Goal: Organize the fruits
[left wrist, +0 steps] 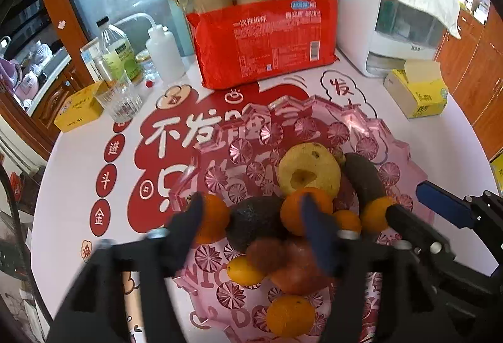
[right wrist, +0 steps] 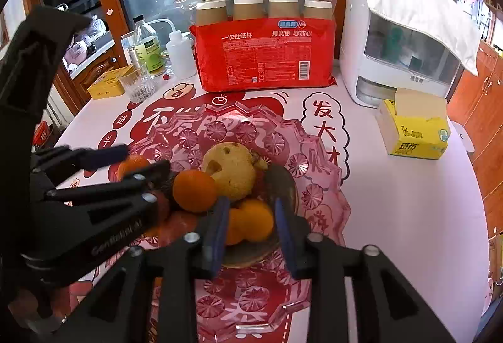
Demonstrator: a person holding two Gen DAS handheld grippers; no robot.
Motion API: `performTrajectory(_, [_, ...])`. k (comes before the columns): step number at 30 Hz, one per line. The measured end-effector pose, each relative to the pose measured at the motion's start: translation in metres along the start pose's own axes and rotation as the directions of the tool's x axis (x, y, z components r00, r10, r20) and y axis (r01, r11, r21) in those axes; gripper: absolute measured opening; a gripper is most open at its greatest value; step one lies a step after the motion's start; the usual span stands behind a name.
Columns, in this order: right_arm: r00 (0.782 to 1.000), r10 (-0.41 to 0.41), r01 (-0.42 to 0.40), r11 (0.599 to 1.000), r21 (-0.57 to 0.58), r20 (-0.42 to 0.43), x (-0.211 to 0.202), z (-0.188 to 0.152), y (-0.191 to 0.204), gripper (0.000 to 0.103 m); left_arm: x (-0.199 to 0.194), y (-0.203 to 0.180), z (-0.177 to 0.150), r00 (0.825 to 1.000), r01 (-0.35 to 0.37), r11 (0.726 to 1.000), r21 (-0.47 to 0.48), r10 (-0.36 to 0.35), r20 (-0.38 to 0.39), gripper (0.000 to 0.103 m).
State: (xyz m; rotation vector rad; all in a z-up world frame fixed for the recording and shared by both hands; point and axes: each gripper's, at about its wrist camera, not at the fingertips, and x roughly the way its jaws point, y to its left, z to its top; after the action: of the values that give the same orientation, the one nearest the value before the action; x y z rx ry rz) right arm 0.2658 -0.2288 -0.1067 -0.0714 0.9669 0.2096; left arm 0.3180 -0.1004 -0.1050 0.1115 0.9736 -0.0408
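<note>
Pink glass tray (right wrist: 317, 154) mid-table, heaped with fruit — yellow apple (right wrist: 231, 171) at the far side, oranges, dark avocado (left wrist: 251, 222), reddish fruit nearer.

Left gripper (left wrist: 251, 210) hangs over the tray's near-left part, fingers apart, straddling the avocado; no contact seen.

Right gripper (right wrist: 251, 217) at the tray's near-right, fingers apart either side of a small orange pair (right wrist: 250, 223) — not clamped.

Likely step: pick one fruit from the heap. To do it well, close on one orange only, centre it between the pads, lift straight up so neighbours do not roll, and keep the two grippers from crossing.
</note>
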Motion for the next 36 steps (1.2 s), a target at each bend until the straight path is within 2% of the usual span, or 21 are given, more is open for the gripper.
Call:
performTrajectory(4, [1.0,-0.02,0.02,1.0,0.009,0.013,-0.005,-0.001,-0.002,0.046,-0.007,0.004,0.0,0.999,-0.033,0.999,0.004,0.033,0.014,0.087])
performTrajectory(9, [1.0,-0.02,0.019,1.0,0.022,0.012,-0.012,-0.004,-0.002,0.048,-0.02,0.01,-0.005,0.999,-0.039,0.999,-0.006,0.039,0.022,0.092])
performTrajectory(12, [1.0,-0.02,0.02,1.0,0.019,0.014,-0.017,-0.005,0.0,0.049,-0.026,0.012,-0.008,0.999,-0.046,0.999,-0.006,0.046,0.021,0.093])
performTrajectory(17, [1.0,-0.017,0.017,1.0,0.025,0.021,-0.028,-0.007,0.004,0.049,-0.037,0.019,-0.013,1.0,-0.018,0.999,-0.027,0.018,0.013,0.094])
performTrajectory(25, [0.999,-0.018,0.017,1.0,0.024,0.04,-0.048,-0.012,0.013,0.049,-0.062,0.026,-0.024,0.999,-0.015,0.999,-0.042,0.016,0.039,0.094])
performTrajectory(36, [0.999,0.006,-0.008,0.999,0.036,0.033,-0.073,-0.041,0.03,0.049,-0.098,0.033,-0.052,0.998,-0.024,0.998,-0.058,0.027,0.062,0.094])
